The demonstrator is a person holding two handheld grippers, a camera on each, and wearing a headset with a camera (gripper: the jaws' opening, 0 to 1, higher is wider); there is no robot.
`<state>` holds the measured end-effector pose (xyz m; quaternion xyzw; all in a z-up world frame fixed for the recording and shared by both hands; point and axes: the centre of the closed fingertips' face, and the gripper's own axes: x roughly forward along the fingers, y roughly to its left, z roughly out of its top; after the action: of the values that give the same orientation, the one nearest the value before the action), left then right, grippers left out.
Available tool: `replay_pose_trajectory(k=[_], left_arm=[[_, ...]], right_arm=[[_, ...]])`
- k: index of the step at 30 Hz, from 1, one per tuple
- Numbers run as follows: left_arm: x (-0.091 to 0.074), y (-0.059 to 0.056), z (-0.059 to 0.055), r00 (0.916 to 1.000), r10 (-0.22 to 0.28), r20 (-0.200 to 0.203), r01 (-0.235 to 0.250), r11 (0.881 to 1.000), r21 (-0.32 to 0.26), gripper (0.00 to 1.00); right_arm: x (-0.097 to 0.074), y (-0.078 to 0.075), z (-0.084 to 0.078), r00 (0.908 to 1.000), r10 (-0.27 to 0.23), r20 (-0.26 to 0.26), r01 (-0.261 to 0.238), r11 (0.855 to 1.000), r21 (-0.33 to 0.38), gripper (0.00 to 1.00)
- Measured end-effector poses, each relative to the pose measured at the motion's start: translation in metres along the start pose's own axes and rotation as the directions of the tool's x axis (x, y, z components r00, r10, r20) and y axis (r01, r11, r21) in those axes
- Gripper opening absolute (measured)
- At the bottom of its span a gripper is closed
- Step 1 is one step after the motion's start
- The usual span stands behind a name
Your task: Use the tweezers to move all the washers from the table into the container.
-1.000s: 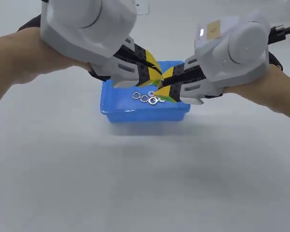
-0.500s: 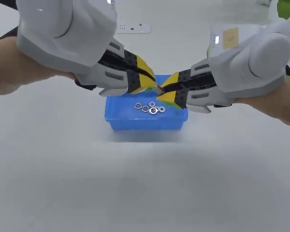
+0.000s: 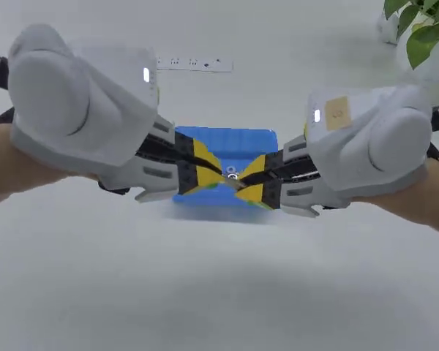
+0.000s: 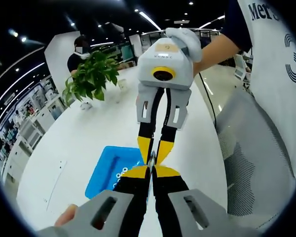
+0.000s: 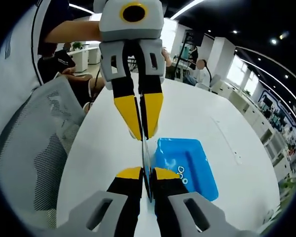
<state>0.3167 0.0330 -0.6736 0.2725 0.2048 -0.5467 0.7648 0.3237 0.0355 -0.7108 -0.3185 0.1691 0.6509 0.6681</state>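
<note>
A: step?
B: washers (image 5: 181,173) in blue container (image 5: 201,165), looks near done; L gripper (image 4: 152,170) & R gripper (image 5: 143,173) jaws both pinch tweezers (image 5: 146,158) near it
A: next?
B: prob set tweezers down gently

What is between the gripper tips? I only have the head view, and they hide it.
Observer: The tweezers, a thin strip running from the left gripper to the right gripper.
Operator: Are both shut on them?
Observer: Yes, each gripper view shows its own jaws closed on the tweezers.
Operator: And the washers?
Observer: Several washers lie bunched in the container, near one side.
</note>
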Motion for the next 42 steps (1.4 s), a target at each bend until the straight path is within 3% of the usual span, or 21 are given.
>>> replay_pose_trajectory(k=[7, 13, 18, 21, 23, 26, 29, 35, 40, 42], left_arm=[[0.006, -0.018, -0.021, 0.9995, -0.026, -0.018, 0.025, 0.999, -0.038, 0.06], [0.018, -0.019, -0.037, 0.9985, -0.045, -0.030, 0.043, 0.996, -0.073, 0.06], [0.032, -0.016, -0.059, 0.9945, -0.064, -0.083, 0.059, 0.996, -0.067, 0.05], [0.040, -0.021, -0.081, 0.9814, -0.101, -0.163, 0.091, 0.993, -0.069, 0.05], [0.046, -0.022, -0.084, 0.9808, -0.113, -0.159, 0.106, 0.993, -0.051, 0.05], [0.053, -0.023, -0.088, 0.9813, -0.126, -0.146, 0.114, 0.990, -0.086, 0.05], [0.060, -0.019, -0.100, 0.9779, -0.126, -0.167, 0.110, 0.988, -0.105, 0.05], [0.066, -0.018, -0.108, 0.9764, -0.132, -0.171, 0.109, 0.985, -0.136, 0.05], [0.066, -0.022, -0.109, 0.9706, -0.151, -0.188, 0.122, 0.980, -0.155, 0.05], [0.066, -0.023, -0.105, 0.9733, -0.150, -0.174, 0.120, 0.978, -0.168, 0.05]], right_arm=[[0.011, 0.018, -0.013, 0.9967, 0.058, -0.057, -0.058, 0.998, 0.000, 0.08], [0.025, 0.022, -0.029, 0.9920, 0.077, -0.100, -0.075, 0.997, 0.017, 0.08], [0.042, 0.023, -0.046, 0.9817, 0.078, -0.174, -0.074, 0.997, 0.029, 0.08], [0.051, 0.025, -0.057, 0.9747, 0.083, -0.208, -0.075, 0.996, 0.047, 0.08], [0.055, 0.026, -0.063, 0.9711, 0.091, -0.221, -0.080, 0.995, 0.057, 0.08], [0.058, 0.024, -0.069, 0.9681, 0.099, -0.230, -0.082, 0.993, 0.082, 0.08], [0.061, 0.022, -0.076, 0.9638, 0.108, -0.244, -0.093, 0.993, 0.073, 0.08], [0.065, 0.019, -0.083, 0.9589, 0.125, -0.255, -0.112, 0.992, 0.065, 0.09], [0.066, 0.020, -0.084, 0.9614, 0.123, -0.246, -0.110, 0.992, 0.064, 0.10], [0.067, 0.019, -0.084, 0.9629, 0.121, -0.241, -0.107, 0.992, 0.071, 0.11]])
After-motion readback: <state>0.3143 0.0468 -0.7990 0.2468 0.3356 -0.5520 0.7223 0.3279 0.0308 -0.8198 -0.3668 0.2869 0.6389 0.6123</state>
